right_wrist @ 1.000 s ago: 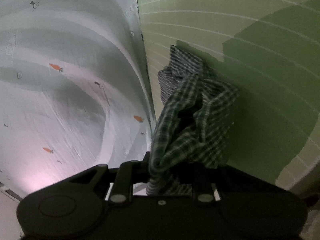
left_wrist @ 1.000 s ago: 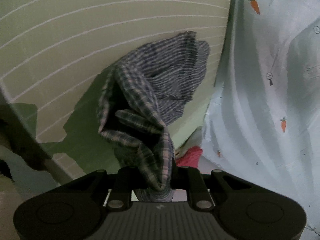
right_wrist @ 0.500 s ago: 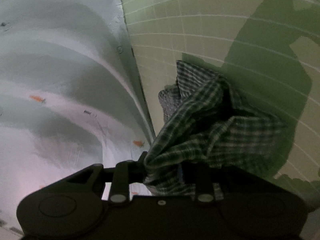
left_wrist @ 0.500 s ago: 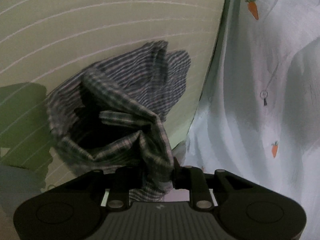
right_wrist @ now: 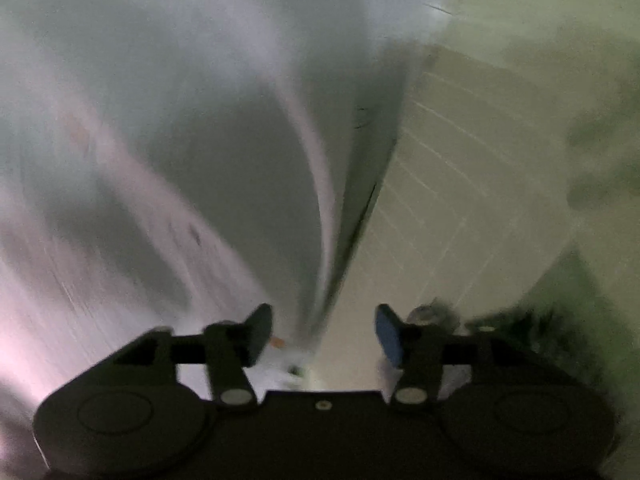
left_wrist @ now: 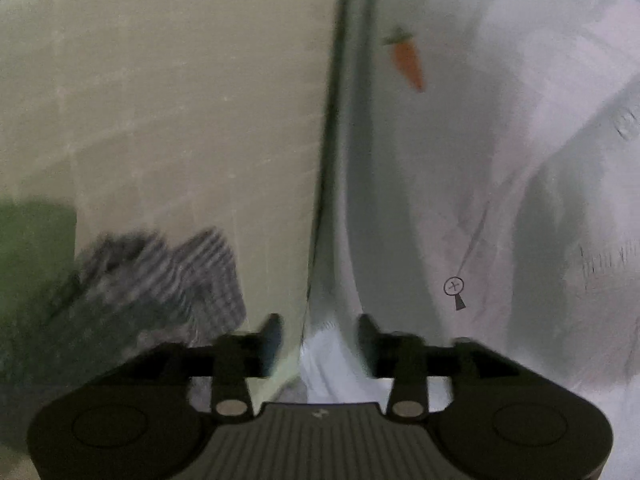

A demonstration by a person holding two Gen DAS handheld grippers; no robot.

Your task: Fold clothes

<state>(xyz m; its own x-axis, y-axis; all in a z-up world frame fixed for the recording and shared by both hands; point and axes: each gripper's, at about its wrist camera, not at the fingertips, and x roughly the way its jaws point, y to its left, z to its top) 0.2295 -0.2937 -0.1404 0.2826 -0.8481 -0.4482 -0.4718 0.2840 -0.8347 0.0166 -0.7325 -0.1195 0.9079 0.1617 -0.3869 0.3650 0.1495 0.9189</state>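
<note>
Left wrist view: the left gripper (left_wrist: pixel 318 336) has jaws spreading apart, nothing between them. The checked garment (left_wrist: pixel 160 284) lies crumpled on the green lined mat (left_wrist: pixel 180 100) at eight o'clock, clear of the fingers. At three o'clock, a pale carrot-print sheet (left_wrist: pixel 500 160).

Right wrist view, heavily blurred: the right gripper (right_wrist: pixel 324 334) is also opening, empty. The dark garment (right_wrist: pixel 536 328) is a smear at four o'clock, beside the right finger (right_wrist: pixel 388 336); whether it touches, I cannot tell.

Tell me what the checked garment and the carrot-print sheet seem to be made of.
Checked garment: probably thin woven cotton, matte; it lies crumpled in soft folds, though blurred. Carrot-print sheet: likely light woven cotton or a blend, matte; it drapes in broad, smooth folds.
</note>
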